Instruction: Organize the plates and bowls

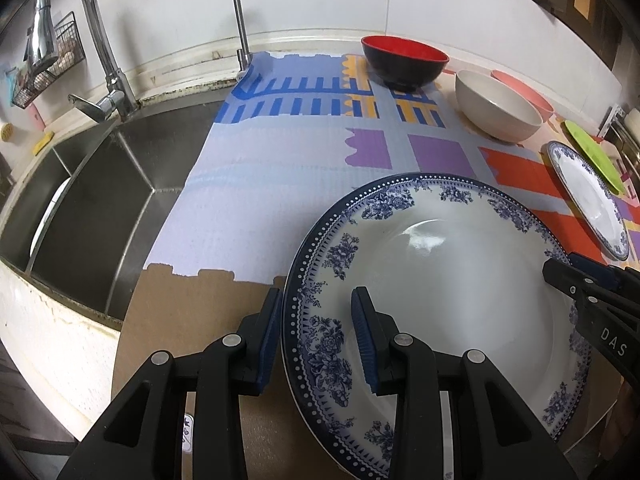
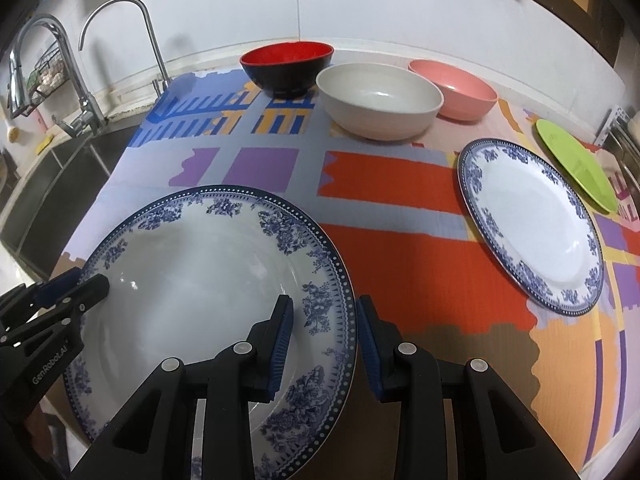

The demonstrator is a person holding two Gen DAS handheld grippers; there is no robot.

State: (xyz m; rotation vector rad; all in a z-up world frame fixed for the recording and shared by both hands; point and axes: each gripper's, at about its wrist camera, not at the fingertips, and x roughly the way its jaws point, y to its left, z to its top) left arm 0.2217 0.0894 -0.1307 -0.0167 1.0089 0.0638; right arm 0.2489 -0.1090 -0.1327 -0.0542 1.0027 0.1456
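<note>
Left claw (image 1: 316,336): jaws parted, straddling the left rim of the large blue-patterned plate (image 1: 436,300); one pad outside the rim, one over the plate's well; whether the pads pressed the rim could not be told.
Right claw (image 2: 324,344): jaws parted, straddling the same plate's right rim, one pad inside and one outside; contact could not be told either.
Large blue-patterned plate: sat at the near edge of the tabletop (image 2: 392,248), between the two claws, just beside the sink side.
Smaller blue-patterned plate (image 2: 528,224): lay toward the right edge of the tabletop, apart from the large plate.
Green plate (image 2: 576,164): lay just beyond the smaller plate, at the right edge; overlap could not be told.
Red-and-black bowl (image 2: 288,66): stood upright at the far edge, left end of the bowl row.
Cream bowl (image 2: 378,100): stood upright at the far edge, just right of the red-and-black bowl, looked to be touching or nearly so.
Pink bowl (image 2: 456,88): stood behind and right of the cream bowl, partly hidden by it.
Patterned mat (image 1: 248,200): covered the tabletop under all the dishes.
Sink (image 1: 100,200): lay beyond the left edge of the tabletop, two faucets (image 1: 236,12) behind it.
</note>
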